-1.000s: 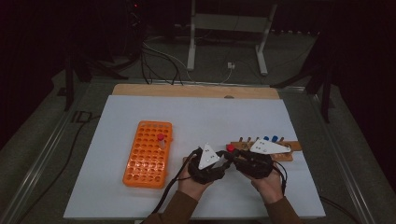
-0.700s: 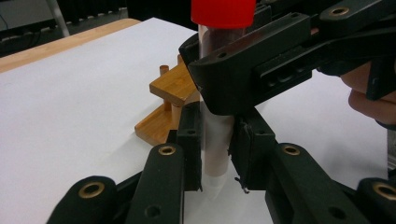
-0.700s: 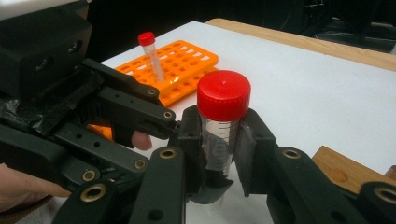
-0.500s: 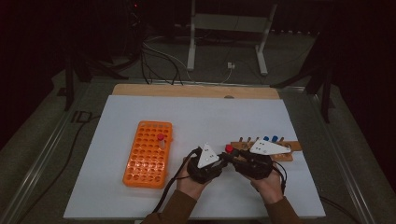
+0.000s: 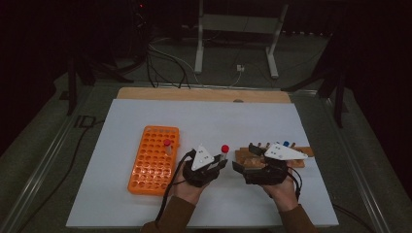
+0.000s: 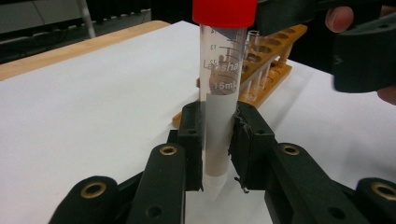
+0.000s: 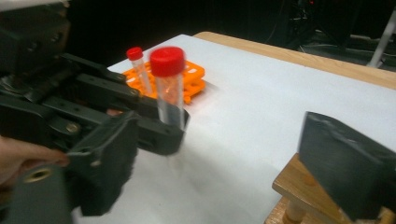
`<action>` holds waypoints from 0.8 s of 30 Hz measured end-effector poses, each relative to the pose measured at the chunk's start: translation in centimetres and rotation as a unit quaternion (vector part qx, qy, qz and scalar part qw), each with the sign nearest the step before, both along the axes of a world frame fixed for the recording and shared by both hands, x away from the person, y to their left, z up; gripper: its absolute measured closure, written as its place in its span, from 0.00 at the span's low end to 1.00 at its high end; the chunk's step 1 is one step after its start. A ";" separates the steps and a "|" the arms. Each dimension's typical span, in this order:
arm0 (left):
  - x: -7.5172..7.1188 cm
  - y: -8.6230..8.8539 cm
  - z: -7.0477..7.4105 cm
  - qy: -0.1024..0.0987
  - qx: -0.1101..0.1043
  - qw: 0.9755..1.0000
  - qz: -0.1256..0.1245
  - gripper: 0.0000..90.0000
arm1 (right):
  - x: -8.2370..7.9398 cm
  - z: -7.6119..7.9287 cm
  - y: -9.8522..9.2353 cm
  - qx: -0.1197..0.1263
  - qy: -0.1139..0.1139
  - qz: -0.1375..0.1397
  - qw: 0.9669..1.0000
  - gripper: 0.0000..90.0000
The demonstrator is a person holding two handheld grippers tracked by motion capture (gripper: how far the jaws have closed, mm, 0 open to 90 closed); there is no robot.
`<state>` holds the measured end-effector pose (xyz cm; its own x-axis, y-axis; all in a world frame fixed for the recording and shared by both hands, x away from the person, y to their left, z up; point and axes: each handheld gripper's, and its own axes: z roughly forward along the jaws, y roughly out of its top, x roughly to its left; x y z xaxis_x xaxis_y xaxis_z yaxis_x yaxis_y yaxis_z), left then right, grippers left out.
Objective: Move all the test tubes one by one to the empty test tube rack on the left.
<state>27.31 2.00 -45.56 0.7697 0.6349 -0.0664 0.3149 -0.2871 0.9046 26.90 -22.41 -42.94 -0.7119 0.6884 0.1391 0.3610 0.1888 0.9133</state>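
1. The left gripper (image 6: 217, 140) has its jaws clamped on the lower part of a red-capped centrifuge tube (image 6: 219, 93), which it holds upright above the white table sheet (image 5: 209, 121).
2. The right gripper (image 5: 241, 167) has just been opening its jaws; they now stand wide with nothing between them, just beside the tube.
3. A wooden tube rack (image 5: 252, 156) lies under and behind the right gripper.
4. An orange tube rack (image 5: 150, 167) sits to the left, with another red-capped tube (image 5: 167, 145) standing in it.
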 end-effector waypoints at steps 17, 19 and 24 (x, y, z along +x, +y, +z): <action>0.1 4.6 0.2 -0.002 -0.007 0.999 0.040 0.84 | 0.1 -0.1 -1.0 0.013 0.002 -0.014 1.000 0.00; 0.2 5.1 0.2 -0.001 -0.008 0.999 0.044 0.84 | 0.1 -0.1 -1.0 0.014 0.002 -0.013 1.000 0.00; 0.1 6.4 0.5 -0.003 -0.005 0.999 0.054 0.84 | 0.1 -0.1 -1.1 0.016 0.003 -0.013 1.000 0.00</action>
<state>27.46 8.42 -45.10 0.6980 0.7128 -0.0689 0.3372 -0.2423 0.9097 27.04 -23.48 -43.01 -0.6933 0.7016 0.1648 0.3702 0.1504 0.9167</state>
